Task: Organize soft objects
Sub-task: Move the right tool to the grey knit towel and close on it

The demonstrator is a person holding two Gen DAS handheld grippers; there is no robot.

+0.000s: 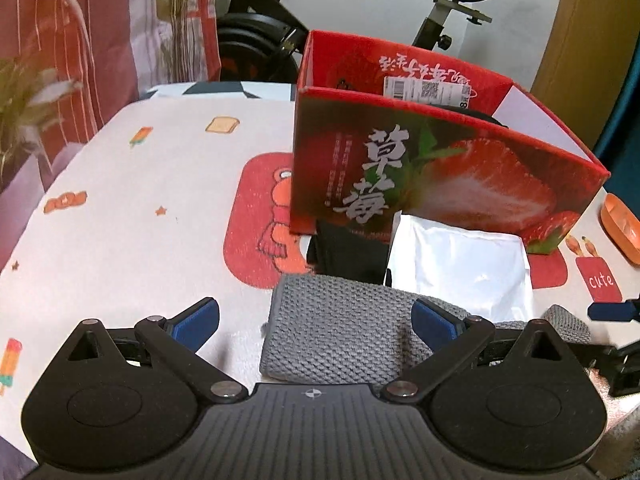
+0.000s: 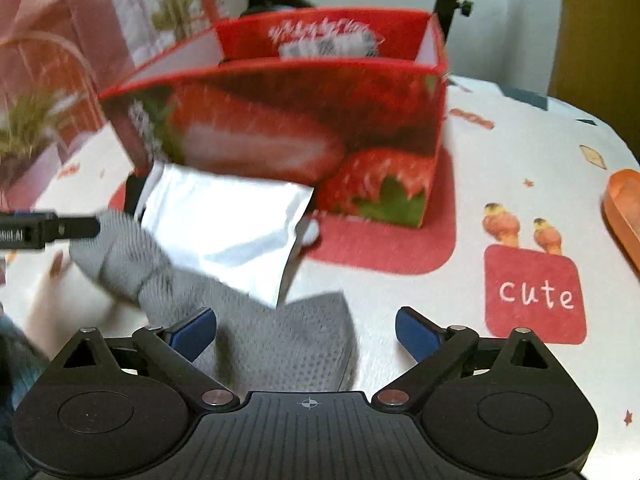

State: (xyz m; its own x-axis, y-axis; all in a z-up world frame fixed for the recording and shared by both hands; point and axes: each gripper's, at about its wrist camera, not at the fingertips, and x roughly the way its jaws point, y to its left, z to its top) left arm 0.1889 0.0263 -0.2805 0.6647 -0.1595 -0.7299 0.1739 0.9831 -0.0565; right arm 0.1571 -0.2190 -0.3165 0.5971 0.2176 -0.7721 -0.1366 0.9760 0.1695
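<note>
Counter (image 1: pixel 132 184): covered with a white cloth printed with cartoon motifs, a red "cute" patch among them.

Strawberry box (image 1: pixel 432 172): red carton, open at the top, standing upright on the counter; taken as landmark.

White pouch (image 1: pixel 460 268): flat, glossy, lying against the front foot of the strawberry box, one edge tucked at its base.

Grey knitted cloth (image 1: pixel 340 340): soft, textured, spread on the counter in front of the strawberry box, nearer the cameras than the white pouch, which overlaps its far edge.

Dark fabric item (image 1: pixel 344 248): in front of the strawberry box, left of the pouch; kind cannot be told.

Orange dish (image 2: pixel 624 212): right of the strawberry box, at the counter edge.

Left gripper (image 1: pixel 316 326): released, jaws spread wide over the grey knitted cloth.

Right gripper (image 2: pixel 306 332): released, jaws wide, the cloth's right end between them, not pinched.
</note>
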